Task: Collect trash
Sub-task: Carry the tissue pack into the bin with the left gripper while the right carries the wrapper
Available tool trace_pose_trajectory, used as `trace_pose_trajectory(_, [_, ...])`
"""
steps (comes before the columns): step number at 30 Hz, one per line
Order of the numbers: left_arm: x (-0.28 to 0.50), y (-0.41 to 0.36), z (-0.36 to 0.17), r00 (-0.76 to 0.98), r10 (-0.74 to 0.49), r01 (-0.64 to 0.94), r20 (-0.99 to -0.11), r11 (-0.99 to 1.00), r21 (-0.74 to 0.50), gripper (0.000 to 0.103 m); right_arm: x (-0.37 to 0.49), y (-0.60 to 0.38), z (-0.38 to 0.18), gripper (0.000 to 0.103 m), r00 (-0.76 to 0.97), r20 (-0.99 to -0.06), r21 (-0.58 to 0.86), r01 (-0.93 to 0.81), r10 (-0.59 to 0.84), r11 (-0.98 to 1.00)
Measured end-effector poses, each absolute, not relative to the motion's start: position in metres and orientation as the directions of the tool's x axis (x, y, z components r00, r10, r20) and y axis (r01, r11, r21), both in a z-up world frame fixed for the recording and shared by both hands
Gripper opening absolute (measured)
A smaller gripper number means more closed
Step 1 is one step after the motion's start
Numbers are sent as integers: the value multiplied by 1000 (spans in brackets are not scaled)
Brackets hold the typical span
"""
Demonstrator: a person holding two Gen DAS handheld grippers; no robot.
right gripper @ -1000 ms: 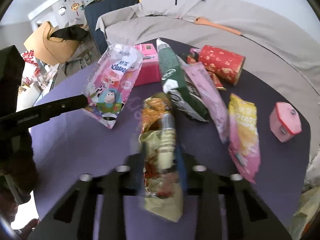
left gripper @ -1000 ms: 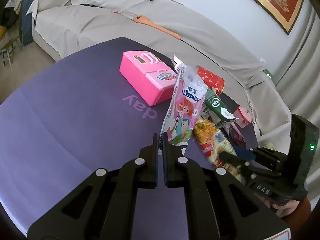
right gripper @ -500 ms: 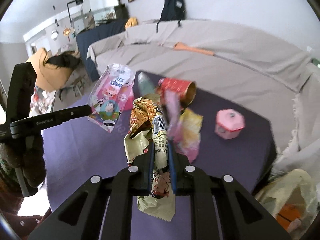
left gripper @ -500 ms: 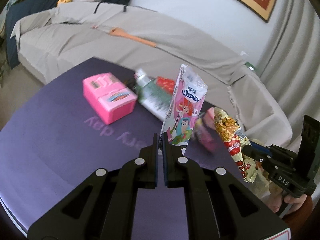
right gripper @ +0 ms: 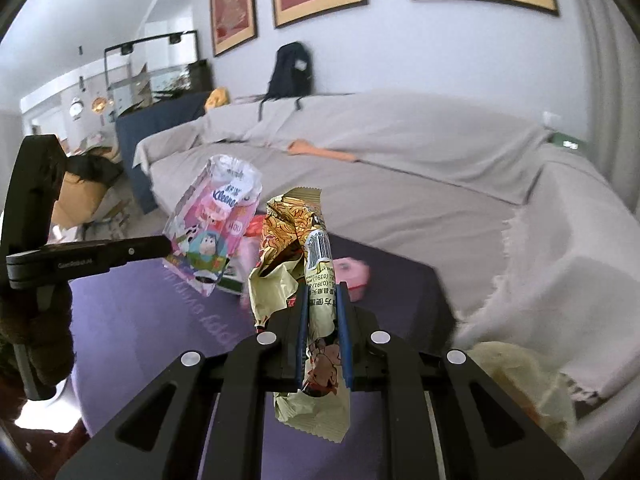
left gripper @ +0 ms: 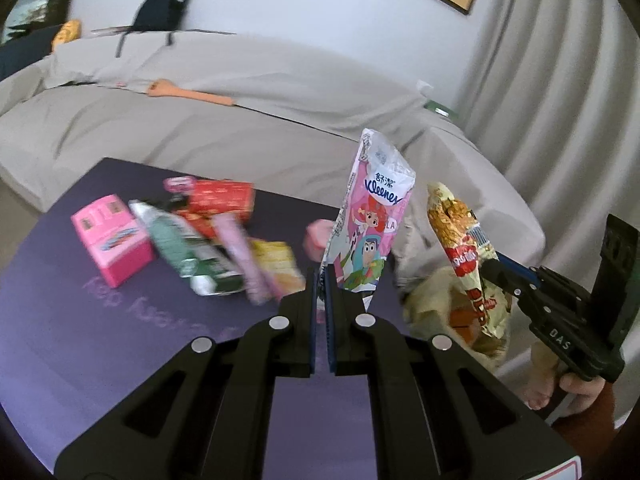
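My left gripper [left gripper: 322, 276] is shut on a pink Kleenex tissue wrapper [left gripper: 370, 220] and holds it upright above the purple table [left gripper: 80, 340]. The wrapper also shows in the right wrist view [right gripper: 212, 228]. My right gripper [right gripper: 323, 296] is shut on a crumpled noodle wrapper [right gripper: 304, 248], held up in the air; the noodle wrapper [left gripper: 464, 256] and the right gripper [left gripper: 500, 276] show at the right of the left wrist view. A yellowish plastic bag [right gripper: 520, 380] lies below at the right, beyond the table's edge.
On the table lie a pink box [left gripper: 112, 240], a green packet [left gripper: 184, 248], a red tube [left gripper: 220, 200], a pink wrapper [left gripper: 240, 256], a yellow packet [left gripper: 280, 264] and a small pink case [right gripper: 352, 272]. A grey covered sofa [left gripper: 200, 120] runs behind.
Both grippers have lifted their wrappers off the table and swung to the right, toward the plastic bag beside the sofa. Both stay shut.
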State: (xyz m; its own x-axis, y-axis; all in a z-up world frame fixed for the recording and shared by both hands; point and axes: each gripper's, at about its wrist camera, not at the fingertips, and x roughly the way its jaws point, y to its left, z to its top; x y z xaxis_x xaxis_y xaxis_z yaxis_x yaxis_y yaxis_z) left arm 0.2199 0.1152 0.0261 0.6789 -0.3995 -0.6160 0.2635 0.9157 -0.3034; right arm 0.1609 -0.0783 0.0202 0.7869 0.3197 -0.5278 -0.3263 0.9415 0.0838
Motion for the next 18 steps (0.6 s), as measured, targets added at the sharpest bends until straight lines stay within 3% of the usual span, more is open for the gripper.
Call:
trace_pose_trajectory(8, [225,28,34,615,-485,397,-622,872,-287,3,145,-155,27,15,842,-492,95,-202,222,975])
trace_pose_trajectory(18, [236,-70,2,467,-558,502,-686,806,-314,3,123,-252,12,15,872,-485,118,-15,71,993])
